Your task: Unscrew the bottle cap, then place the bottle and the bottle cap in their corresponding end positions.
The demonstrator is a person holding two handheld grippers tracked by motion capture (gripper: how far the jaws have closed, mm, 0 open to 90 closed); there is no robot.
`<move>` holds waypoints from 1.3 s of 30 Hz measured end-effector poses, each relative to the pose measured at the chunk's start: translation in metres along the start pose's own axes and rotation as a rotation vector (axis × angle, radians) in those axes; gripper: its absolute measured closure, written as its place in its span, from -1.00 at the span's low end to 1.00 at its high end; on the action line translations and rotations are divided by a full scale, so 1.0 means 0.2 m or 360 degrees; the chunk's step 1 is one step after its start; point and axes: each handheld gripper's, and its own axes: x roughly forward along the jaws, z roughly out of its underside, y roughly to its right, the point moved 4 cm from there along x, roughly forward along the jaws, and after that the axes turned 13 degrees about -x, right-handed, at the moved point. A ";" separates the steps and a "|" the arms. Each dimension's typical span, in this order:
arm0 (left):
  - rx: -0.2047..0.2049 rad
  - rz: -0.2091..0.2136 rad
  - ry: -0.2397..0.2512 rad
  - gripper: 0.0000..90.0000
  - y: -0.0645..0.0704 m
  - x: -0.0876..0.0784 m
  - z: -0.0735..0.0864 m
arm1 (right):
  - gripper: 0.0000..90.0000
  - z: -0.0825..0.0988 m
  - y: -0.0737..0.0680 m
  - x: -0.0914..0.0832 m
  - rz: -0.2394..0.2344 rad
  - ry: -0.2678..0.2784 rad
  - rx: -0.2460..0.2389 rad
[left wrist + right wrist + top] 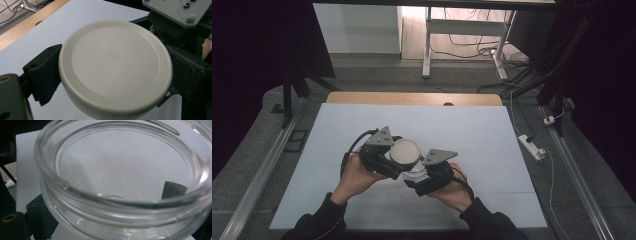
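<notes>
Holding the white lid (pixel 115 68) clamped in my left gripper (pixel 384 156), I see the open glass jar (pixel 120 185), gripped between my right gripper's (pixel 424 175) jaws, just beside and slightly lower.

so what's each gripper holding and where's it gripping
The left gripper holds a white round lid by its rim, one jaw on each side. The right gripper holds a clear glass jar, open-mouthed, by its sides just below the neck.
</notes>
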 end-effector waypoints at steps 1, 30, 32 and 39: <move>-0.0004 0.0000 0.0003 -0.82 0.00 0.00 0.00 | -0.85 0.00 0.00 0.00 0.0000 0.0000 0.0000; 0.0018 0.0115 0.0018 -0.82 0.10 -0.09 0.15 | -0.85 0.02 0.14 -0.02 0.0086 0.0012 0.0050; 0.0015 0.0125 0.0020 -0.82 0.10 -0.08 0.16 | -0.85 0.02 0.15 -0.03 0.0091 0.0016 0.0049; 0.0017 0.0154 0.0009 -0.82 0.12 -0.06 0.20 | -0.85 0.00 0.19 -0.01 0.0102 0.0016 0.0055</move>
